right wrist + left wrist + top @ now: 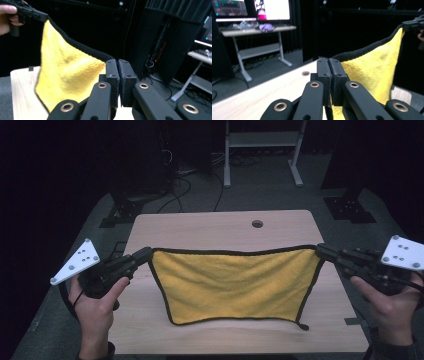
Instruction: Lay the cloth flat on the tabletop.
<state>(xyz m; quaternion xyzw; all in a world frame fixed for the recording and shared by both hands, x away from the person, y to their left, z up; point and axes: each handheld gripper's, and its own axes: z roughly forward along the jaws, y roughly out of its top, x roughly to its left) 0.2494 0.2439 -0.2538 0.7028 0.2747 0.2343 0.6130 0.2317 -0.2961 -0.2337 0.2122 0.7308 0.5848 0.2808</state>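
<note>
Above the counter, your left gripper and right gripper each pinch a top corner of the yellow cloth, so it hangs flat for folding.

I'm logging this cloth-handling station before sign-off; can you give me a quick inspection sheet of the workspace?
Surface: wooden table, round hole near far edge.
Job's things: yellow cloth with black edging, stretched by its top corners, hanging.
Clutter: nothing seen.
Grippers: left gripper and right gripper each shut on a corner.
Cables: loose cables on floor behind table.
Surroundings: dark room, white-framed stand beyond; lit monitors on a desk in the left gripper view.
</note>
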